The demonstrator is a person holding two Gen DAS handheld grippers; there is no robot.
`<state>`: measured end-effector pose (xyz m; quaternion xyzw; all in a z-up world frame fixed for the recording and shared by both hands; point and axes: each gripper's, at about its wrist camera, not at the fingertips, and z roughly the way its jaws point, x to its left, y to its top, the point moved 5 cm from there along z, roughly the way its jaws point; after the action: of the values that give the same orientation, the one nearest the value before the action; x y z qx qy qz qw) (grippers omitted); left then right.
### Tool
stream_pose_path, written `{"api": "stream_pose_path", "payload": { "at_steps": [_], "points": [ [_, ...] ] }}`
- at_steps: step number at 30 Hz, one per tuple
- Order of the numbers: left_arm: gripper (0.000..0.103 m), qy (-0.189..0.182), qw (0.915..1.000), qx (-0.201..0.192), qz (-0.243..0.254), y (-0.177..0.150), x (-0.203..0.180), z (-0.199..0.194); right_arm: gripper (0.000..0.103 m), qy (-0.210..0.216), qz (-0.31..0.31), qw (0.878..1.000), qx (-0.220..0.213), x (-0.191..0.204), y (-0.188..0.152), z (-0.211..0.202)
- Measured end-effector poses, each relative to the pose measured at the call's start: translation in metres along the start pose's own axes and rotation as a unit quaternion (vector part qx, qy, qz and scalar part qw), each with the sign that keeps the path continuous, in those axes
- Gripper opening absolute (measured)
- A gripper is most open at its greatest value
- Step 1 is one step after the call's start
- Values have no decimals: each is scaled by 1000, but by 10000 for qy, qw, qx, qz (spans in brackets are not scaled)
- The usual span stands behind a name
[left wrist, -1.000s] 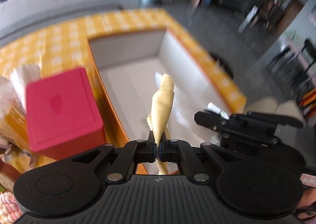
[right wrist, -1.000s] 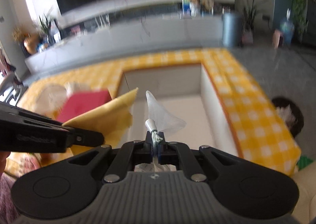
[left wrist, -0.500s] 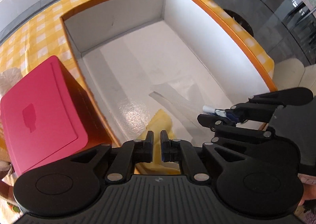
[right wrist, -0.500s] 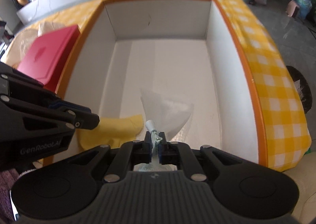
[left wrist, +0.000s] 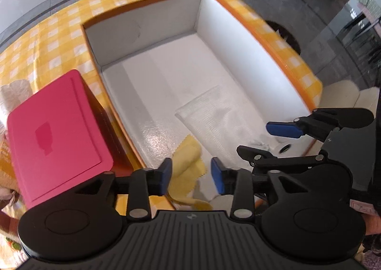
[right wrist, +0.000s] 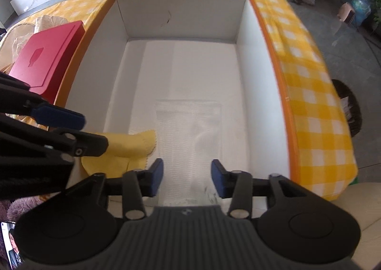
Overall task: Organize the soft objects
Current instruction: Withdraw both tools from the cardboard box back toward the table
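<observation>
Jaws apart above white box [right wrist: 181, 20]

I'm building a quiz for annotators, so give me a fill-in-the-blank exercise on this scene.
1. The yellow cloth lies inside the white box with the ____ rim.
2. The left gripper has its jaws ____.
3. Beside the cloth lies a clear ____ bag.
4. The pink box stands ____ the white box.

Missing words: orange; open; plastic; outside
</observation>
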<state>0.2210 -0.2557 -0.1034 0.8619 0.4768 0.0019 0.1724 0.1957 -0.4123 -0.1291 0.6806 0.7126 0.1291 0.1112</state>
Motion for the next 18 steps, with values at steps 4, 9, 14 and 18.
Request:
{"api": "stream_pose_path", "payload": {
  "at_steps": [4,9,14,18],
  "points": [
    [50,-306,9989,-344,-75,-6,0,-29,63,-135,54,9997,-212,-1,0,-23],
    [51,-459,9948,-912,-15,-20,-2,-70,69,-375,116,9971,-652,1,-4,-58],
    [51,-350,9884,-1469,159,-43,0,-111,75,-477,330,9916,-1155,8,-11,-93],
    [51,-197,9780,-2054,290,-66,3,-141,84,-388,536,9840,-1653,21,-26,-119]
  ]
}}
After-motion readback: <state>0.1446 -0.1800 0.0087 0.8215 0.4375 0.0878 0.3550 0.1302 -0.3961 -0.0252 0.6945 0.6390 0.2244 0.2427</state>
